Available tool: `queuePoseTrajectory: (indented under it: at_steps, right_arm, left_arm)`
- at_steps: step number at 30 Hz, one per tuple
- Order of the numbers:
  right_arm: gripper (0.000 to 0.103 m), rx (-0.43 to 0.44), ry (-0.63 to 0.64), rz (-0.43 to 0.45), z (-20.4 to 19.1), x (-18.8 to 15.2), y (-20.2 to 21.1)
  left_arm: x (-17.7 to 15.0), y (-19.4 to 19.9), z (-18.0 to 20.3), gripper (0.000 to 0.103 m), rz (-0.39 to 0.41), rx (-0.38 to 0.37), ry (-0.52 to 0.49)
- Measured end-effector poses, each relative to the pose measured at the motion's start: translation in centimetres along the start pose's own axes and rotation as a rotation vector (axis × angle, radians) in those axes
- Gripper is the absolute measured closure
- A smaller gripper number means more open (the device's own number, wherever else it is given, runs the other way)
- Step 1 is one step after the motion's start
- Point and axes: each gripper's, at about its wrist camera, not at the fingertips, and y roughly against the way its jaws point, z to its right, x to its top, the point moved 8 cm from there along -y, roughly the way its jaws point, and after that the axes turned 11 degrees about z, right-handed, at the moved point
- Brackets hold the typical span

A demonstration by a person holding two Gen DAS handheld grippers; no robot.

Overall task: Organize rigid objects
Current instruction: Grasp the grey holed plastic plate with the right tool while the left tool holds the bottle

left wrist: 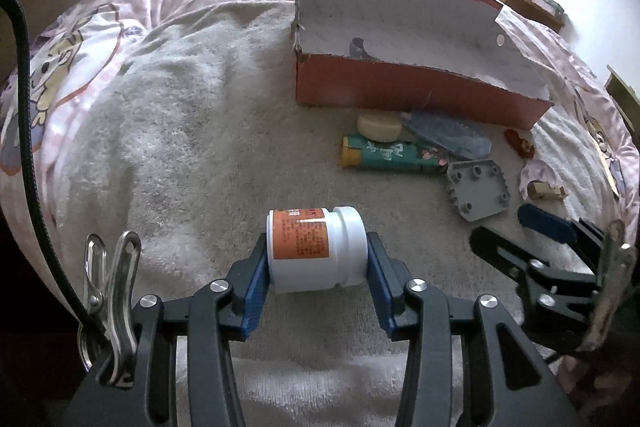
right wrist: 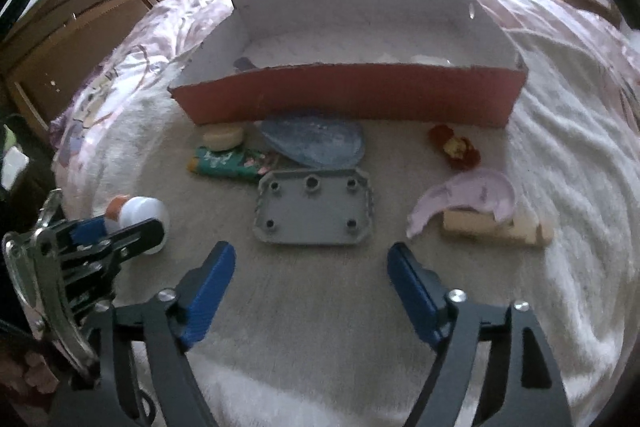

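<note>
The left gripper [left wrist: 316,259] is clamped on a white plastic jar [left wrist: 316,251] lying on its side, one blue pad seated against the base and the other against the white cap; the orange label is printed in text too small to be read. From the right wrist view only the cap end of the jar is seen, the rest being covered by the left gripper's linkage. The right gripper [right wrist: 310,285] is held with its jaws wide apart and nothing between them, above the grey towel [right wrist: 320,287] spread on the bed. Just beyond it a grey moulded plate [right wrist: 316,213] with round bosses is laid flat. Beside that plate a green tube [right wrist: 230,163], a round cream-coloured puck [right wrist: 222,138] and a blue oval lid [right wrist: 316,143] are grouped, the tube being partly overlapped. To the right a red toy [right wrist: 456,147], a lilac curved fragment [right wrist: 468,199] and pale wooden blocks [right wrist: 496,229] are placed, the blocks partly covered by the fragment. Behind everything the red cardboard box [right wrist: 348,99] stands open; a dark object in its left corner is largely hidden by the front wall and cannot be identified.
</note>
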Motion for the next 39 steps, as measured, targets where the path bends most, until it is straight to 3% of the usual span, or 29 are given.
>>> queuePoseTrajectory:
  at_steps: [9, 17, 19, 24, 39]
  right_arm:
    - [0.01, -0.033, 0.056, 0.02, -0.4, 1.3, -2.0]
    - [0.01, -0.06, 0.088, 0.016, -0.8, 1.7, -2.9]
    - [0.012, -0.064, 0.087, 0.02, -0.7, 1.7, -2.8]
    - [0.028, -0.088, 0.08, 0.037, -0.1, 1.7, -2.3]
    - [0.028, -0.045, 0.035, 0.021, 0.6, 1.2, -0.9]
  left_arm:
    - [0.0, -0.1, -0.1, 0.058, 0.008, -0.011, 0.017]
    - [0.0, 0.0, -0.2, 0.058, 0.004, -0.011, 0.022]
    - [-0.1, 0.0, -0.2, 0.058, 0.0, -0.012, 0.026]
    - [0.0, -0.1, -0.1, 0.058, -0.001, -0.002, 0.019]
    - [0.0, -0.2, 0.0, 0.058, -0.011, 0.017, 0.005]
